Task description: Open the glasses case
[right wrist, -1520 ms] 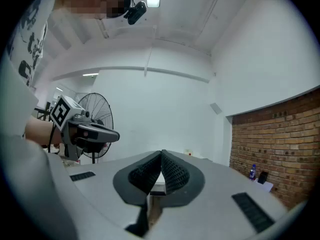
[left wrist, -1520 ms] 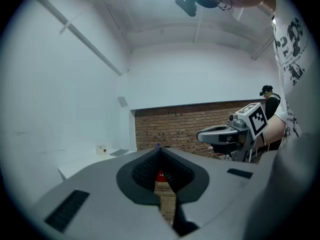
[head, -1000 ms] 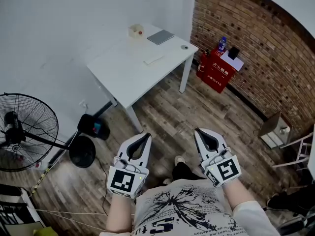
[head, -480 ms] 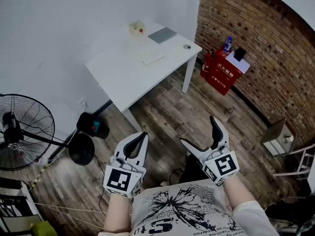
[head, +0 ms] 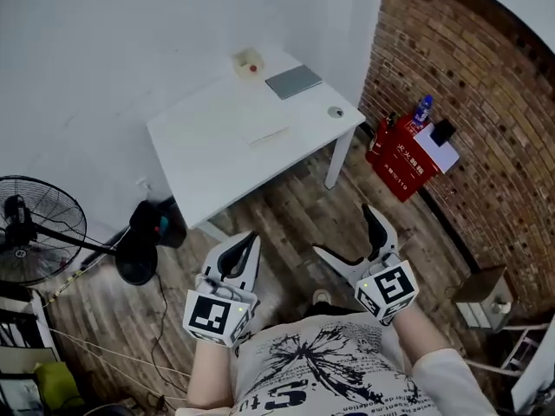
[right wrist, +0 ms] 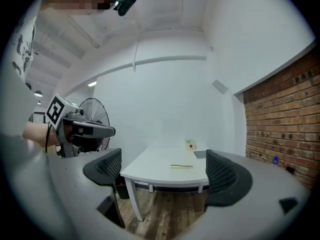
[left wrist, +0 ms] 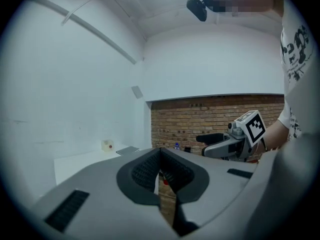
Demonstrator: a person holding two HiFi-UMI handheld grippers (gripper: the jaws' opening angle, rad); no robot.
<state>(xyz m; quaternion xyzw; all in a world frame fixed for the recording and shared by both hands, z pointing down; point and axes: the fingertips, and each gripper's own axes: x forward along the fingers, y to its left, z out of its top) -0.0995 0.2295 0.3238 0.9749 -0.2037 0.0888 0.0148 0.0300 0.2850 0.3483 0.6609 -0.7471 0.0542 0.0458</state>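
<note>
A white table stands ahead against the wall. On it lies a slim pale oblong thing, also in the right gripper view; it is too small to tell whether it is the glasses case. Both grippers hang over the wooden floor, well short of the table. My left gripper is shut, its jaws meeting with nothing between them. My right gripper stands wide open and empty, pointing at the table.
Also on the table are a grey flat slab, a small cream box with a red dot and a small round object. A standing fan and black bag are at left. A red box stands by the brick wall.
The right gripper's jaws have swung from shut to wide open. Both grippers and the view have shifted closer to the table. The left gripper stays shut.
</note>
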